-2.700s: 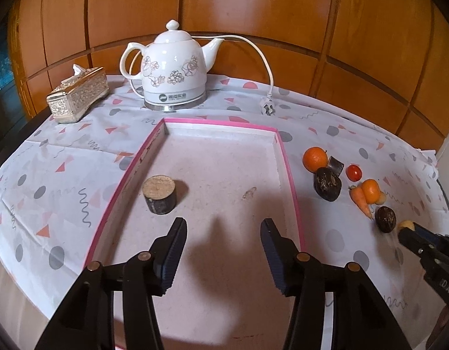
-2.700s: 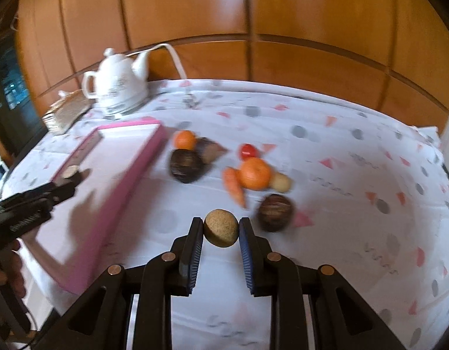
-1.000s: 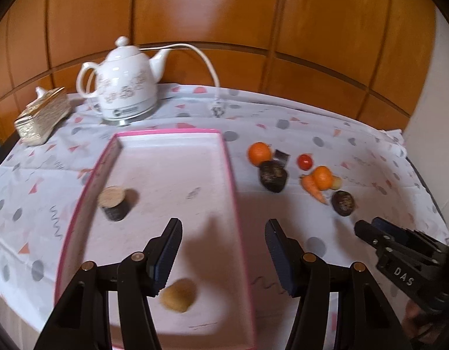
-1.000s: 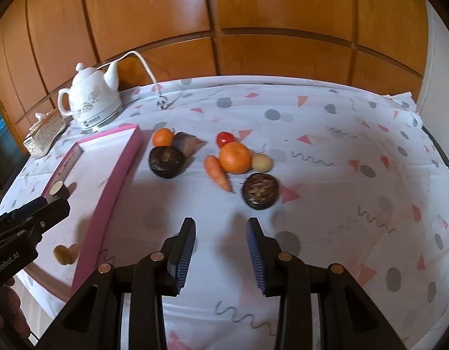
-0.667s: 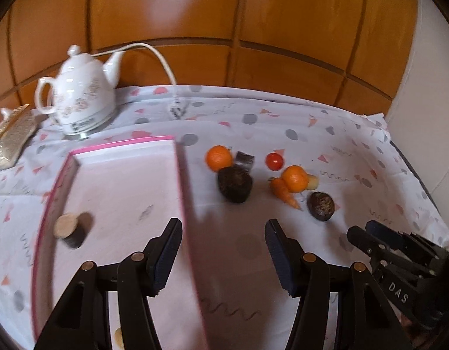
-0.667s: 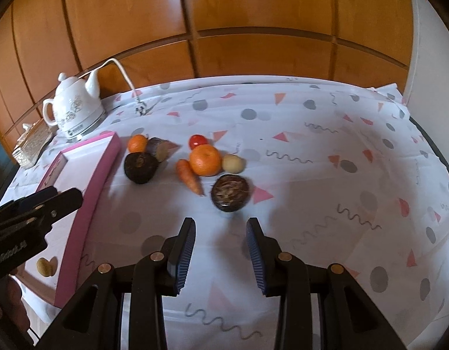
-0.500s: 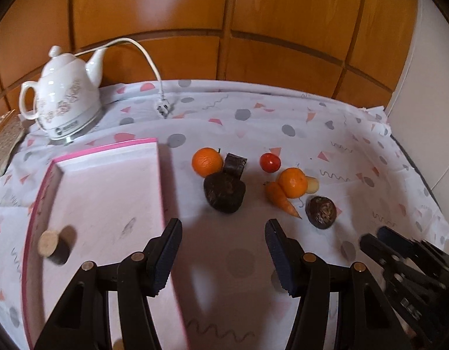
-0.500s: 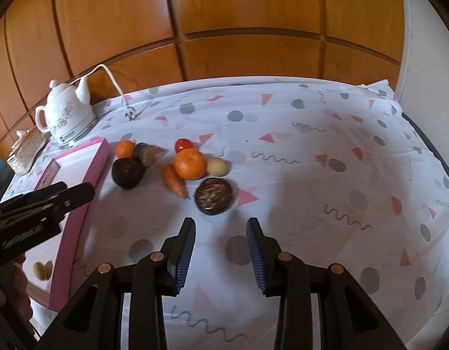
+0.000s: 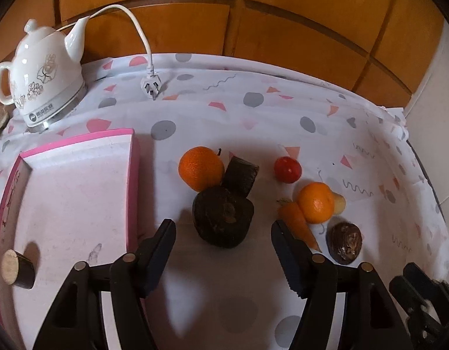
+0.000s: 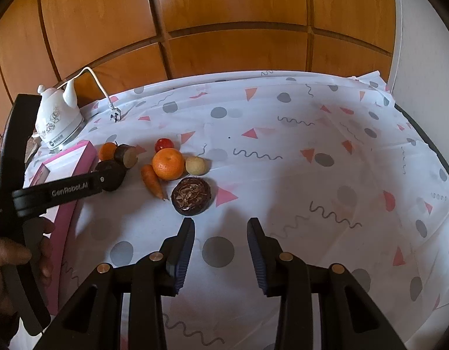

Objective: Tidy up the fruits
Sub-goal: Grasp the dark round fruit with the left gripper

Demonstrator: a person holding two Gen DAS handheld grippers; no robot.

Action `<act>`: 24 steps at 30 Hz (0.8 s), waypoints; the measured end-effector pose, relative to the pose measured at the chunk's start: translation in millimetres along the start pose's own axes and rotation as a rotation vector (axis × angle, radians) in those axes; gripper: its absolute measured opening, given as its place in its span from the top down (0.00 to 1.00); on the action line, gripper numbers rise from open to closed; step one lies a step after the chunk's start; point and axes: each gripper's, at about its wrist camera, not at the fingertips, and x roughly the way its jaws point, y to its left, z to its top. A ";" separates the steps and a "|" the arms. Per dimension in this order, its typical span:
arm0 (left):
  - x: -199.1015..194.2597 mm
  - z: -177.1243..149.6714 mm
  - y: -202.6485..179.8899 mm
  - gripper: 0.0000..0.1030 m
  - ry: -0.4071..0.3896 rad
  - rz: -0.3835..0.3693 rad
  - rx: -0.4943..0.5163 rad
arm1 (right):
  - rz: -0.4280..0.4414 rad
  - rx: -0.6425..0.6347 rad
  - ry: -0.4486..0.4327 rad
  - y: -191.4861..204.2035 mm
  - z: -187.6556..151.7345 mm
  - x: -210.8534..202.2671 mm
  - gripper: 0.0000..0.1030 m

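Materials and finishes on the table

Glossy varnished wooden wall panels (image 10: pixel 224 5), a glazed white ceramic kettle (image 9: pixel 43 70), a thin smooth printed tablecloth (image 10: pixel 312 160) and matt black plastic gripper fingers (image 9: pixel 158 250) are seen.

Both rigs: matte black plastic two-finger left gripper (image 9: pixel 223 234) and right gripper (image 10: pixel 220 232), ribbed dark blue pads (image 10: pixel 184 252), brass pivot screws. White "GenRobot.AI" lettering on the left's finger. Bare hand (image 10: pixel 8 258).
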 end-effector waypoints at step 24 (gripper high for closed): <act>-15.5 -22.2 -7.2 0.57 -0.046 0.002 0.039 | 0.028 -0.062 0.004 15.5 10.3 12.5 0.63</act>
